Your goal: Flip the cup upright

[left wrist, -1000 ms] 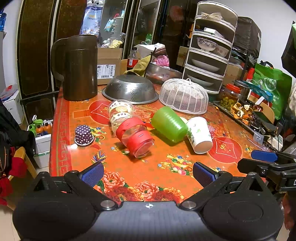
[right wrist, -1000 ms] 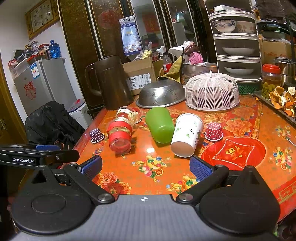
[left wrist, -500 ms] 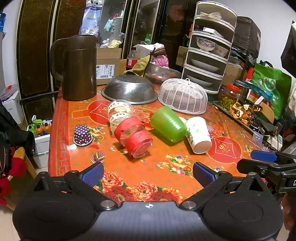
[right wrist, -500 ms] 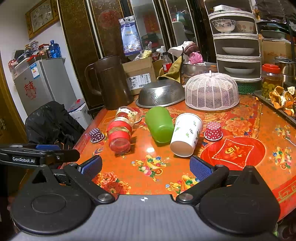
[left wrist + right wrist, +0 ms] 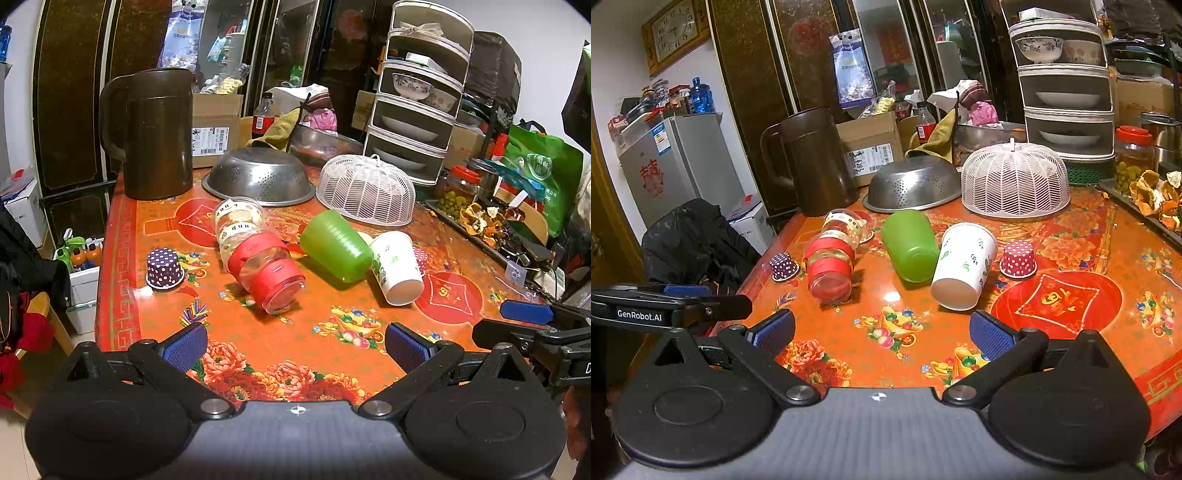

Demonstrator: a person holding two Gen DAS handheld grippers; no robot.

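A green plastic cup [image 5: 337, 251] [image 5: 911, 245] lies on its side on the orange floral table. A white paper cup [image 5: 397, 267] [image 5: 964, 266] lies on its side next to it, mouth toward me. A clear jar with red bands [image 5: 258, 254] [image 5: 831, 260] lies on its side to their left. My left gripper [image 5: 295, 345] is open and empty over the table's near edge. My right gripper [image 5: 882, 334] is open and empty, short of the cups. The right gripper's side shows in the left wrist view [image 5: 532, 325].
A purple dotted paper cup [image 5: 163, 267] stands upside down at left, a red dotted one [image 5: 1017, 258] at right. Behind are a brown jug [image 5: 151, 136], a steel colander [image 5: 258, 177], a white mesh food cover [image 5: 367, 190] and a tiered dish rack [image 5: 417, 99].
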